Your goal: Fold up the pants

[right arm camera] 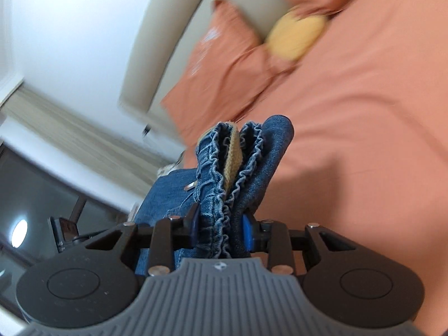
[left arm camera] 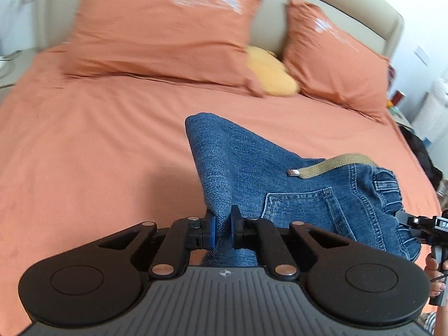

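Blue denim pants [left arm camera: 294, 196] with a tan belt [left arm camera: 333, 163] hang folded above the orange bed [left arm camera: 84, 154]. My left gripper [left arm camera: 223, 228] is shut on a fold of the denim near the back pocket. My right gripper [right arm camera: 221, 231] is shut on the bunched elastic waistband [right arm camera: 224, 168], with the tan belt [right arm camera: 232, 156] sandwiched between the layers. The right gripper also shows at the right edge of the left wrist view [left arm camera: 420, 224], clamped on the waistband end. The pants are lifted off the bed between both grippers.
Two orange pillows [left arm camera: 162, 30] and a yellow cushion [left arm camera: 268, 72] lie against the beige headboard [left arm camera: 364, 8]. A nightstand [left arm camera: 8, 67] is at the far left. Clutter sits by the bed's right side [left arm camera: 420, 145]. A window and curtain show in the right wrist view [right arm camera: 56, 128].
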Demonstrator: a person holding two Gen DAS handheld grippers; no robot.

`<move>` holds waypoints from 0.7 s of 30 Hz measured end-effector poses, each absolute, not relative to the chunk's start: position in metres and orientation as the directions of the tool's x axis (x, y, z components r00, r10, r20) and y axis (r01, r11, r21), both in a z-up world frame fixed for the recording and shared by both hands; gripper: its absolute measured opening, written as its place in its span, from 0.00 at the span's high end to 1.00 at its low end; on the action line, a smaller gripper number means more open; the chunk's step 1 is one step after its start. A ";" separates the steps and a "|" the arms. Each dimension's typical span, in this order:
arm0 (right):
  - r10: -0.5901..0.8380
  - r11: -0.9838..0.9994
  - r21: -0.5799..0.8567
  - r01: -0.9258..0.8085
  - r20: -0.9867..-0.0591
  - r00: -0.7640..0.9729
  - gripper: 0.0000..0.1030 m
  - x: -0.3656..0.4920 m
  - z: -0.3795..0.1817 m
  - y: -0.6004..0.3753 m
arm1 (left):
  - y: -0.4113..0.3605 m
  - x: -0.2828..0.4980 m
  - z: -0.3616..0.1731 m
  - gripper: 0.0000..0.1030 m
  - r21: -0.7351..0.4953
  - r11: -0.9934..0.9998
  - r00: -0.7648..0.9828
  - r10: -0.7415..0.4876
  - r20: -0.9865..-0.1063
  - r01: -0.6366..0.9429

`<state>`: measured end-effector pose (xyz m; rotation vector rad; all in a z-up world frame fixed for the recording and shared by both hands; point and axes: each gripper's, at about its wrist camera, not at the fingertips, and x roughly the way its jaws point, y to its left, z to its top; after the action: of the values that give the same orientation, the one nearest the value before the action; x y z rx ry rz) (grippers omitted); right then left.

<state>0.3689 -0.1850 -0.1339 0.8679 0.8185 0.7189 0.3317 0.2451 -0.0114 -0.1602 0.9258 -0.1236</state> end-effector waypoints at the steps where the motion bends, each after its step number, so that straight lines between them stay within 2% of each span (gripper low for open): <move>1: 0.821 0.455 0.862 -0.223 -0.309 0.479 0.74 0.370 -0.128 -0.166 | 0.262 0.326 -0.006 0.91 -0.177 0.984 0.599 -0.155 -0.785 0.022; 6: 0.864 0.440 0.858 -0.266 -0.323 0.386 0.74 0.372 -0.118 -0.069 | 0.328 0.302 -0.007 0.91 -0.113 0.991 0.605 -0.050 -0.795 -0.066; 12: 0.854 0.502 0.818 -0.280 -0.418 0.310 0.74 0.372 -0.141 0.012 | 0.385 0.288 -0.053 0.91 -0.143 0.980 0.595 -0.032 -0.803 -0.140; 21: 0.762 0.644 0.732 -0.224 -0.587 0.273 0.75 0.378 -0.197 0.029 | 0.405 0.283 -0.139 0.91 -0.220 0.971 0.557 -0.131 -0.820 -0.095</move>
<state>0.3782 0.0292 -0.1968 0.5803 1.1053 0.7161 0.2825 0.4049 -0.1391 -0.2505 0.9823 -0.0219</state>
